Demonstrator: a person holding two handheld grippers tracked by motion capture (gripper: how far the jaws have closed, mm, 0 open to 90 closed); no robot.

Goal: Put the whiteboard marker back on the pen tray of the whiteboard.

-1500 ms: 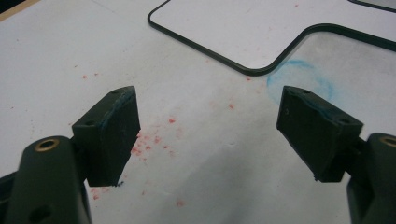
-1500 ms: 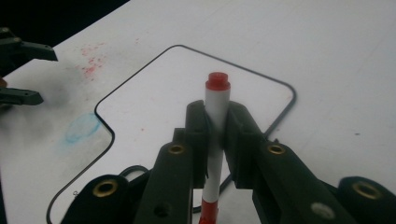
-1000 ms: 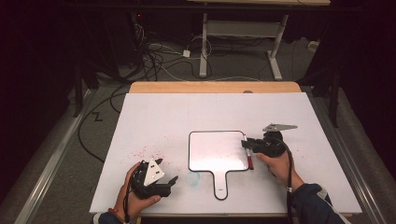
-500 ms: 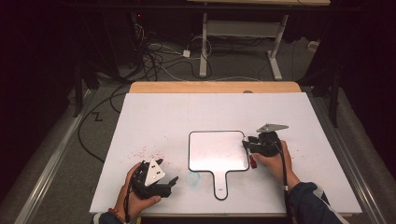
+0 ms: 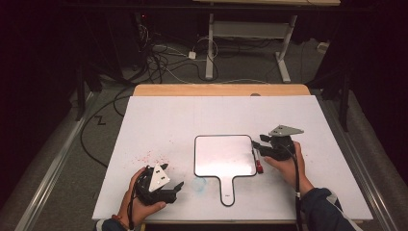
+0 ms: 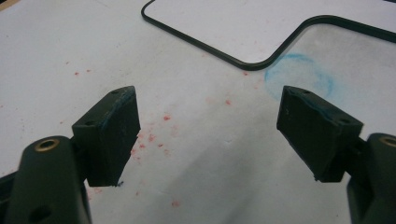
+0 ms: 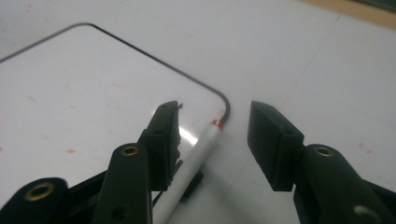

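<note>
A small white paddle-shaped whiteboard (image 5: pixel 223 156) with a black rim lies on the white table, handle toward me. A white marker (image 5: pixel 256 160) with a red end rests along the board's right edge. My right gripper (image 5: pixel 256 146) stands over it, its jaws having just been opening. In the right gripper view the marker (image 7: pixel 205 144) lies loose between the jaws of the right gripper (image 7: pixel 215 112), close beside the left one, over the corner of the whiteboard (image 7: pixel 93 84). My left gripper (image 5: pixel 177 187) rests open near the front edge, left of the handle, with nothing between the jaws of the left gripper (image 6: pixel 210 98).
A blue smudge (image 6: pixel 299 74) and scattered red specks (image 6: pixel 159 135) mark the table sheet (image 5: pixel 192 120) by the left gripper. Floor cables and a desk frame (image 5: pixel 245 33) lie beyond the table's wooden far edge (image 5: pixel 221 90).
The right gripper's jaws have spread apart and let go of the marker, which now lies by the board's right edge. The left hand has not moved.
</note>
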